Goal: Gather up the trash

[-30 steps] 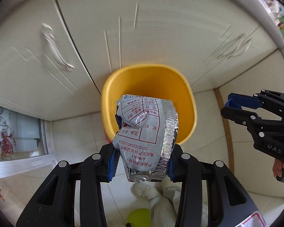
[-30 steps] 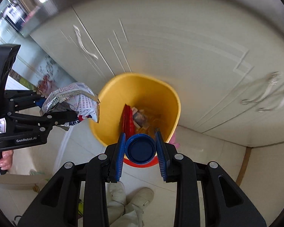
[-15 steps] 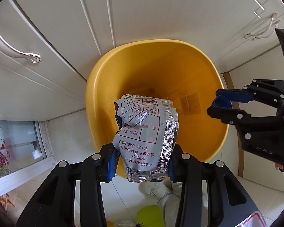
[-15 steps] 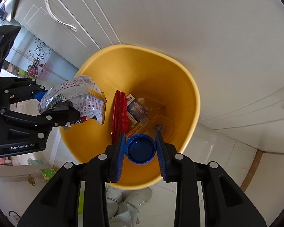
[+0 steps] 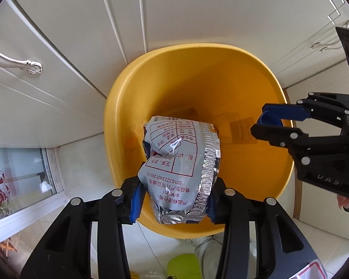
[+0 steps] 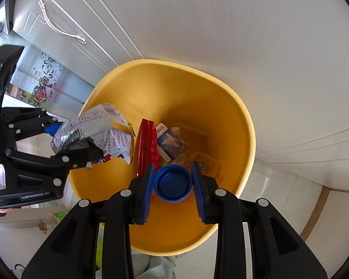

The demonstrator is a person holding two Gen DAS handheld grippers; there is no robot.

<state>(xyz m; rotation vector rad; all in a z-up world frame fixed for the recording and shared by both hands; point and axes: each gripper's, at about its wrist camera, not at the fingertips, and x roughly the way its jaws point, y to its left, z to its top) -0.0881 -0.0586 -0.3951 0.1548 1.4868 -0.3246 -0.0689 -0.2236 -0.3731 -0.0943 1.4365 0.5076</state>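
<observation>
A yellow bin (image 5: 118,107) stands on the floor against white cabinets; it also shows in the right wrist view (image 6: 244,125). My left gripper (image 5: 174,200) is shut on a crumpled silver snack wrapper (image 5: 179,162) and holds it over the bin's mouth; the wrapper also shows in the right wrist view (image 6: 100,127). My right gripper (image 6: 173,183) is shut on a blue bottle cap (image 6: 173,182), also over the bin's mouth; the cap also shows in the left wrist view (image 5: 268,119). A red packet (image 6: 146,146) and several small wrappers lie in the bin's bottom.
White cabinet doors with silver handles (image 5: 32,66) rise right behind the bin. A glass door with a flower pattern (image 6: 41,88) is to the left. A green item (image 5: 183,266) and a white cloth lie on the tiled floor near me.
Both grippers have moved forward and down from short of the bin to over its mouth. Each keeps its hold on its item.
</observation>
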